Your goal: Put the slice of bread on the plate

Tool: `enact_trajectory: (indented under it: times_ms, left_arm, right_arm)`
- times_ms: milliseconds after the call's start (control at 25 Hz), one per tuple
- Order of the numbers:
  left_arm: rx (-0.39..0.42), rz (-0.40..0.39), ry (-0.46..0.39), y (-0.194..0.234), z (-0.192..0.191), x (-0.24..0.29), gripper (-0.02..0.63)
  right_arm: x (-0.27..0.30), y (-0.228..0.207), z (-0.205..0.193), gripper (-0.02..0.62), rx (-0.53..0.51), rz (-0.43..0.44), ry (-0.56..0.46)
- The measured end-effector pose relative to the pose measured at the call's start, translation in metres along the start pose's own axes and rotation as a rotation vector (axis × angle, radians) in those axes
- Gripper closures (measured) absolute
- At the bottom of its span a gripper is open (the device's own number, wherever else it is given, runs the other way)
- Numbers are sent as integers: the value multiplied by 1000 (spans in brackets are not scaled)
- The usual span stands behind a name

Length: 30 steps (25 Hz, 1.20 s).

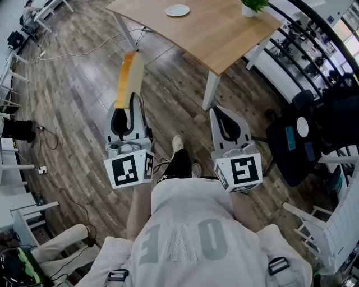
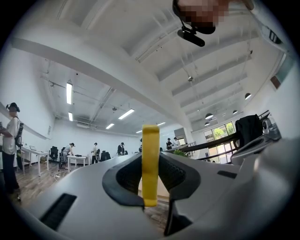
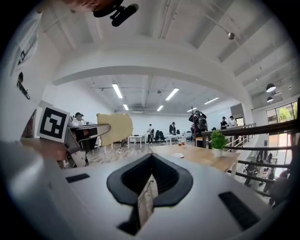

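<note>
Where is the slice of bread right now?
The slice of bread is at the head view's left, clamped in the left gripper over the floor, short of the table bearing the plate.

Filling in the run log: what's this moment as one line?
left gripper: shut on bread slice | right gripper: shut, empty | plate: bare, on table | bread not yet placed

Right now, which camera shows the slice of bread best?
The right gripper view: it shows the slice of bread from the side, its whole pale flat face. The head view shows it slanted, mostly its orange crust edge, clamped in the left gripper. The left gripper view shows only its thin yellow edge between the jaws.
</note>
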State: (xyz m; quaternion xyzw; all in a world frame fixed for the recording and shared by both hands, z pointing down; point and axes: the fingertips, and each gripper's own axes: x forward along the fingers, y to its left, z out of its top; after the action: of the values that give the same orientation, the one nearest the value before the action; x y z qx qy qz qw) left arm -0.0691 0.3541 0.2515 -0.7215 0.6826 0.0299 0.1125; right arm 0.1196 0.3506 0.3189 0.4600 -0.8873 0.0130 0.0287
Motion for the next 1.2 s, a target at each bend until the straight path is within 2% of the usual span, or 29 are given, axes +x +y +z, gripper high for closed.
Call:
enact_trajectory:
  times_ms: [200, 320, 560, 840, 1040, 1200]
  left_arm:
    - [-14, 23, 3, 13, -18, 33, 514]
    - [-18, 23, 14, 19, -28, 56, 514]
    - [-22, -11, 5, 30, -41, 113, 514]
    - [-22, -12, -47, 69, -35, 193, 514]
    - [-20, 7, -98, 114, -27, 253, 514]
    - [-37, 1, -116, 147, -32, 290, 514]
  right_arm:
    - [25, -13, -5, 578, -10, 14, 5]
    - [45, -24, 5, 578, -57, 17, -16]
    - [105, -47, 24, 577, -99, 13, -59]
    - [196, -64, 46, 577, -114, 33, -72]
    - [273, -69, 73, 577, -151, 65, -96]
    - [323, -68, 79, 577, -162, 65, -92]
